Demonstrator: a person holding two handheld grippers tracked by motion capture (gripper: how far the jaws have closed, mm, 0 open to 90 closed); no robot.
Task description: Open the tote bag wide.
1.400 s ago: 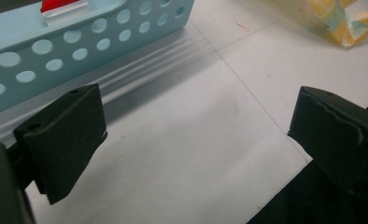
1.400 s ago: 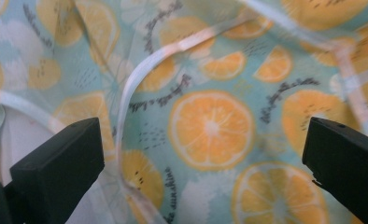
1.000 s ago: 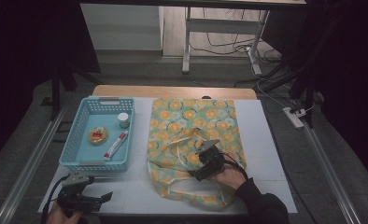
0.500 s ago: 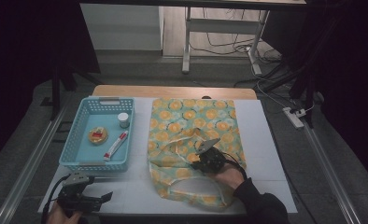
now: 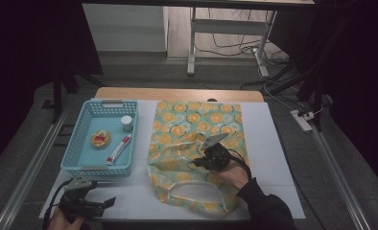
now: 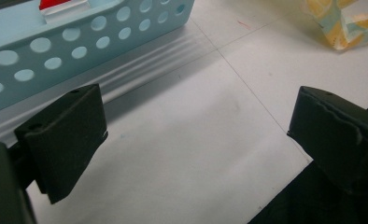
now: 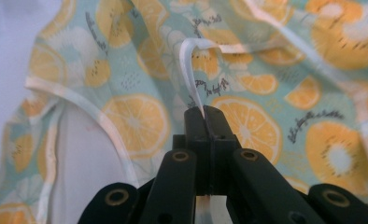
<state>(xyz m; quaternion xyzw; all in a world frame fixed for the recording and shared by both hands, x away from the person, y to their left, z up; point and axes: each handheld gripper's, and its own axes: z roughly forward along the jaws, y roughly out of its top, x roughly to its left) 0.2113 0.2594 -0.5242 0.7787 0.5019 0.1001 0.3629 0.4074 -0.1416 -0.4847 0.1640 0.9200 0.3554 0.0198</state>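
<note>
Right tongs (image 7: 204,116) around bag handle (image 7: 190,70)

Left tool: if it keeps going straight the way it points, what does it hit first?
Judging by the left gripper view, the open left tool angles down at the white table, so bare tabletop comes first. The blue basket stands left of that line, the fruit-print bag farther off right.

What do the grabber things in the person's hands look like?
Both are black. The left gripper has two wide, flat, squarish pads, a grey plate on top and a black cable. The right gripper has bolted black arms, a grey three-cornered plate and a cable too. The person wears a dark sleeve.
</note>
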